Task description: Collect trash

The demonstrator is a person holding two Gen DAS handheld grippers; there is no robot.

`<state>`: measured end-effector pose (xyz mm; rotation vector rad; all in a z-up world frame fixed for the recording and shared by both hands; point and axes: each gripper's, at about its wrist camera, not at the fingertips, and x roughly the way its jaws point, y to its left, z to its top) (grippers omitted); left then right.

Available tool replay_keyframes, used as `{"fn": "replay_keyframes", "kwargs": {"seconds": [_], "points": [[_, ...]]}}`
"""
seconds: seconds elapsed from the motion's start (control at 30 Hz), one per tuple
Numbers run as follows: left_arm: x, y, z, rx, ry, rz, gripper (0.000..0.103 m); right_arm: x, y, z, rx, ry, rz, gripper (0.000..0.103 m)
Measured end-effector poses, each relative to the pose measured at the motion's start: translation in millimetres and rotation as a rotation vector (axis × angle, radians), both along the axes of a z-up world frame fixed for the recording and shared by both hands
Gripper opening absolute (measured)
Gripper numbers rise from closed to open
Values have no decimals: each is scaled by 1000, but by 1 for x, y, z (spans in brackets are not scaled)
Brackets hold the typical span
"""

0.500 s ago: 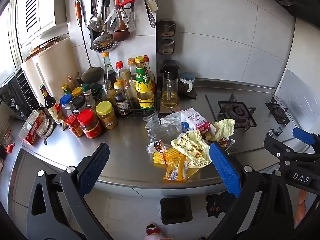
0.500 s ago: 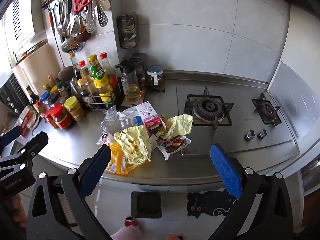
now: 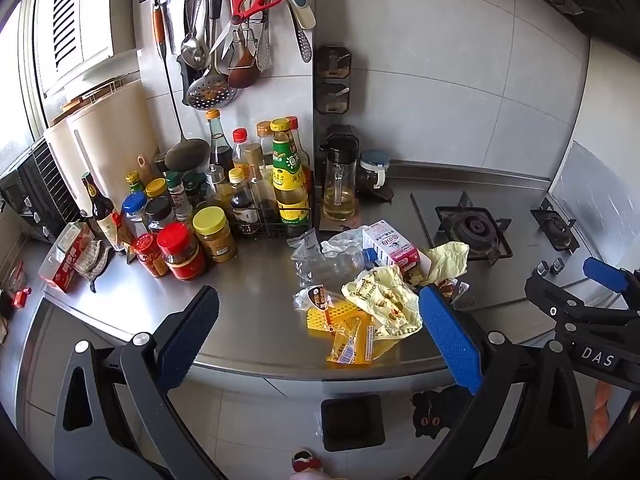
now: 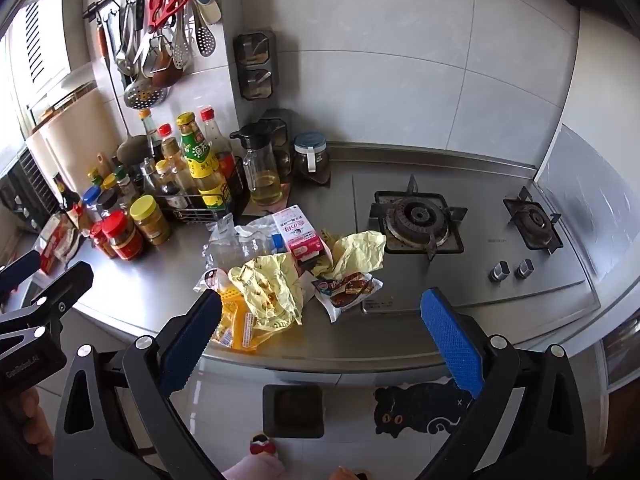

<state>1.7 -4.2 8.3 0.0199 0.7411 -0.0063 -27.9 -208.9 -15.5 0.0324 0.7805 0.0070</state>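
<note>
Both views sit barely closer to the wrapper pile (image 4: 276,280) at the countertop's (image 3: 248,312) front edge. The left gripper (image 3: 316,344) and right gripper (image 4: 320,344) hover spread wide and empty, probably because the small bin (image 4: 292,410) waits on the floor below.

"DAS" on right claw (image 3: 592,312), perhaps "GenRobot.AI" on left claw (image 4: 32,320)

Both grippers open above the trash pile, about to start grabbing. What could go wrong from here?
The yellow wrappers overhang the counter edge; a nudge could drop them beside the black bin, not in it. The clear plastic bottle lies near the sauce jars, so a wide sweep might knock those.
</note>
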Motion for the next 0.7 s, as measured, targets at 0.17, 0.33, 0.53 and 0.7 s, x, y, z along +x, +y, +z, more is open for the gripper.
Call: {"fn": "replay_keyframes", "kwargs": {"seconds": [0.17,0.33,0.53,0.7], "points": [[-3,1,2,-2,-4,2,95,1,1,0,0,2,2,100],[-4,1,3,-2,-5,1,95,1,0,0,0,0,2,100],[-4,2,1,-3,-6,3,95,0,0,0,-1,-1,2,100],[-1,-2,6,-3,-7,4,95,0,-1,0,2,-5,-4,100]]}}
